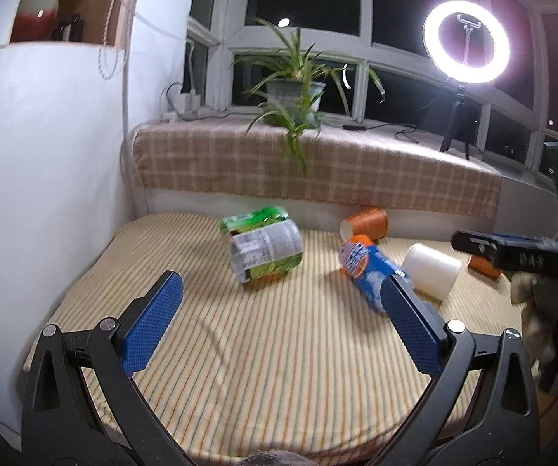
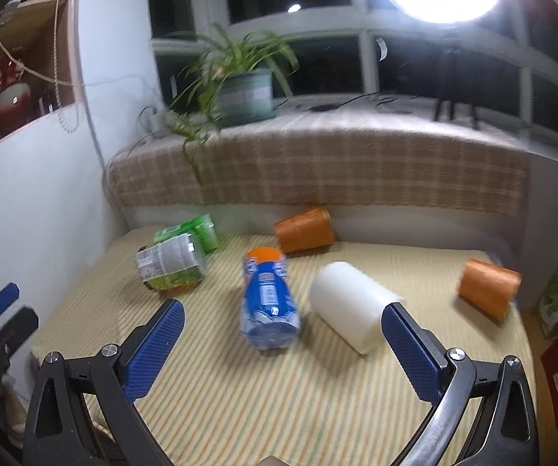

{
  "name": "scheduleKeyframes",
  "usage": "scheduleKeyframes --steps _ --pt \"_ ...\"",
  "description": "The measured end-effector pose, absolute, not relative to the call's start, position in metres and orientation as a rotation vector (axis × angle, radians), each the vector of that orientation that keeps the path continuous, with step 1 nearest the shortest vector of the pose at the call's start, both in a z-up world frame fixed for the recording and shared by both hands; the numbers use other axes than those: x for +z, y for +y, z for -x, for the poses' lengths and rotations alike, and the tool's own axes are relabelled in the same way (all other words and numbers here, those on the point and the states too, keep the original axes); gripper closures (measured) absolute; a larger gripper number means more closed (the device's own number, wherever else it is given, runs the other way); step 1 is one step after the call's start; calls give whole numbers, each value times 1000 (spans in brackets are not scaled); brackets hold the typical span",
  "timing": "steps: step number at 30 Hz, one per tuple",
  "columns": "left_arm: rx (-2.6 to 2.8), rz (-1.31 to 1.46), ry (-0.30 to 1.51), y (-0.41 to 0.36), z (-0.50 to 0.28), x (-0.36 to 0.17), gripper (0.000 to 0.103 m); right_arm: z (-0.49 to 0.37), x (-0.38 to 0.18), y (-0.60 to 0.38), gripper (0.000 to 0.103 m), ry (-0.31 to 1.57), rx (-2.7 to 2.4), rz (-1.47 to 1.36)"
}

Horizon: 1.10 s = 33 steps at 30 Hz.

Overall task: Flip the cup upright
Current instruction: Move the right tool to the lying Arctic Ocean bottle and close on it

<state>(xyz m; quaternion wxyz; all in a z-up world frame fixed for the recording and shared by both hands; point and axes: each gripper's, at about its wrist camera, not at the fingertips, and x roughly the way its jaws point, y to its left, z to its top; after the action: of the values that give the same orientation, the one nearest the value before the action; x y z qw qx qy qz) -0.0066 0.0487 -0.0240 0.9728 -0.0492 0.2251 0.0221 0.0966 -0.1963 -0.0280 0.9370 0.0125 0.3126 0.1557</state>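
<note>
A white cup [image 2: 350, 305] lies on its side on the striped mat [image 2: 279, 388], also in the left wrist view [image 1: 432, 270]. An orange cup [image 2: 305, 230] lies on its side at the back [image 1: 364, 223]. A second orange cup [image 2: 488, 287] lies at the right [image 1: 482, 266]. My right gripper [image 2: 283, 336] is open and empty, just in front of the white cup and a blue bottle [image 2: 269, 303]. My left gripper [image 1: 283, 310] is open and empty above the mat's front. The right gripper also shows at the right edge of the left wrist view [image 1: 512, 248].
The blue bottle [image 1: 368, 272] and a green-labelled package [image 1: 263, 248] lie on the mat. A plaid-covered ledge [image 1: 317, 167] with a potted plant [image 1: 298, 89] runs behind. A ring light [image 1: 465, 42] stands at the right, a white wall [image 1: 46, 155] at the left.
</note>
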Motion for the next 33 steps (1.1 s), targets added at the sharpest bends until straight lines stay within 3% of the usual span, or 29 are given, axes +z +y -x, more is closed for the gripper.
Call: scheduleKeyframes --steps 4,18,33 --pt "75 121 483 63 9 -33 0 -129 -35 -177 0 724 408 4" --pt "159 172 498 100 20 -39 0 -231 -80 -129 18 1036 468 113" --pt "167 174 489 102 23 -36 0 -259 -112 -108 27 1121 424 227"
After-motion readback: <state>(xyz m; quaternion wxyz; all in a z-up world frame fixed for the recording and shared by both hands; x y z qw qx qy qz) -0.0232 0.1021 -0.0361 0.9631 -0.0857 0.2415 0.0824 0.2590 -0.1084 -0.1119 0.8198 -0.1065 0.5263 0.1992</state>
